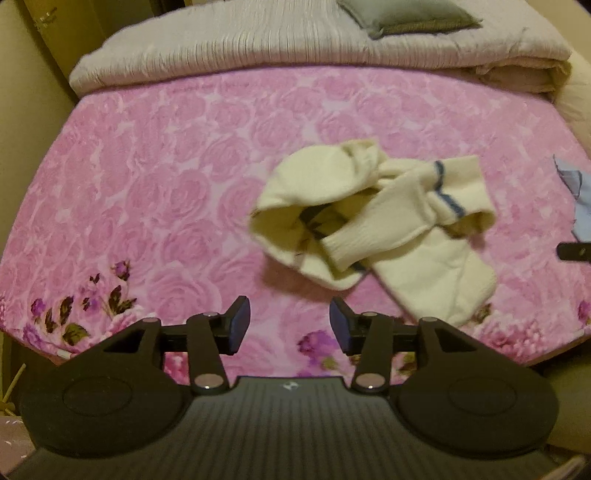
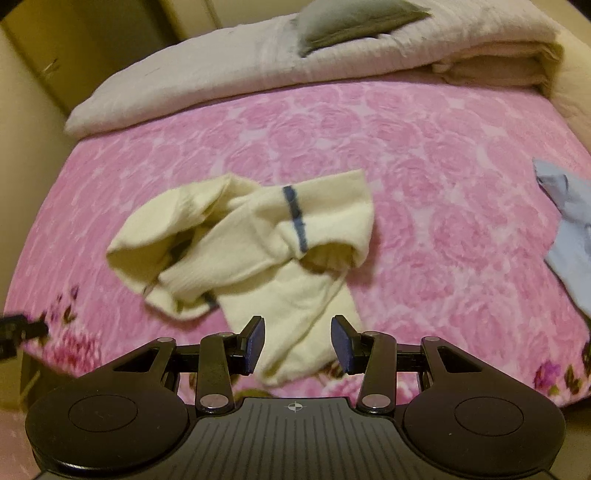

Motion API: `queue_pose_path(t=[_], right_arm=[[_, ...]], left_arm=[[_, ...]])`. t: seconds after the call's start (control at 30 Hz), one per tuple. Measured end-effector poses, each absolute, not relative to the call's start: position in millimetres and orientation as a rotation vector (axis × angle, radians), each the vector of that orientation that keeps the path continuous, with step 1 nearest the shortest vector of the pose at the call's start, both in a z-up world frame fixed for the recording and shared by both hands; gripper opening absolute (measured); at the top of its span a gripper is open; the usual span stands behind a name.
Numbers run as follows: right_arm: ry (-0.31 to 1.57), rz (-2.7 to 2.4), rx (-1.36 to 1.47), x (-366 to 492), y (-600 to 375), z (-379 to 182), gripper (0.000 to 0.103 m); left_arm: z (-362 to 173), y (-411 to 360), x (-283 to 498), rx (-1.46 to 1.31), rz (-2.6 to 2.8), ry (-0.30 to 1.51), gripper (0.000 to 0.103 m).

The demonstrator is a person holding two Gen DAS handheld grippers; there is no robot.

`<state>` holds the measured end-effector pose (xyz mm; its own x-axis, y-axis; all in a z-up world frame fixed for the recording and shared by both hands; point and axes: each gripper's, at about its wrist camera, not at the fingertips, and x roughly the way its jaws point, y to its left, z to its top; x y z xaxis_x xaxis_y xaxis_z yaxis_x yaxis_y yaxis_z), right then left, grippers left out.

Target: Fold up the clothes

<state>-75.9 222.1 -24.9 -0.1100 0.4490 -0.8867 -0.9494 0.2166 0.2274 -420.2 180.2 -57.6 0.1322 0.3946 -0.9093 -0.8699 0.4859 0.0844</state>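
A cream knitted garment with thin blue stripes (image 1: 373, 221) lies crumpled on the pink rose-patterned bed cover (image 1: 147, 177). It also shows in the right wrist view (image 2: 266, 236). My left gripper (image 1: 290, 325) is open and empty, hovering near the bed's front edge, left of the garment's lower end. My right gripper (image 2: 298, 345) is open, with the garment's lower end lying below and between its jaws, not clamped. A tip of the right gripper (image 1: 572, 251) shows at the left wrist view's right edge, and the left gripper (image 2: 22, 328) at the right view's left edge.
A light blue garment (image 2: 569, 229) lies at the bed's right side, also in the left wrist view (image 1: 580, 192). A folded beige quilt (image 1: 295, 48) with a grey pillow (image 1: 406, 14) lies across the far end. A wall and cupboard stand to the left.
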Motion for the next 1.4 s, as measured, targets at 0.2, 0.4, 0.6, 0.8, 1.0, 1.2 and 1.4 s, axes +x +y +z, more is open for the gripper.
queue_pose_path(t=[0.2, 0.4, 0.6, 0.8, 1.0, 1.2, 1.4], right_arm=[[1.154, 1.186, -0.515, -76.4, 242.6, -40.5, 0.049], [1.183, 1.091, -0.546, -85.2, 250.5, -78.7, 0.051], [1.166, 1.103, -0.557, -80.3, 271.1, -105.6, 0.051], [1.141, 1.091, -0.478, -43.6, 306.1, -127.6, 0.052], [1.251, 1.098, -0.31, -5.5, 355.2, -140.8, 0.063], [1.314, 0.996, -0.257, 17.9, 417.1, -165.8, 0.071], [1.344, 0.918, -0.36, 23.1, 445.7, -202.5, 0.072]], left_arm=[[-91.9, 223.5, -440.0, -0.549, 0.919, 1.104, 0.048], [-134.4, 252.8, -448.9, -0.594, 0.881, 1.113, 0.048], [-171.5, 275.1, -449.9, -0.674, 0.887, 1.045, 0.048], [-191.3, 290.0, -448.0, -0.683, 0.928, 0.965, 0.048], [-202.8, 304.5, -433.7, -0.673, 0.968, 0.895, 0.048], [-219.5, 311.9, -416.7, -0.662, 1.019, 0.88, 0.048], [-229.9, 316.3, -410.5, -0.661, 1.052, 0.867, 0.04]])
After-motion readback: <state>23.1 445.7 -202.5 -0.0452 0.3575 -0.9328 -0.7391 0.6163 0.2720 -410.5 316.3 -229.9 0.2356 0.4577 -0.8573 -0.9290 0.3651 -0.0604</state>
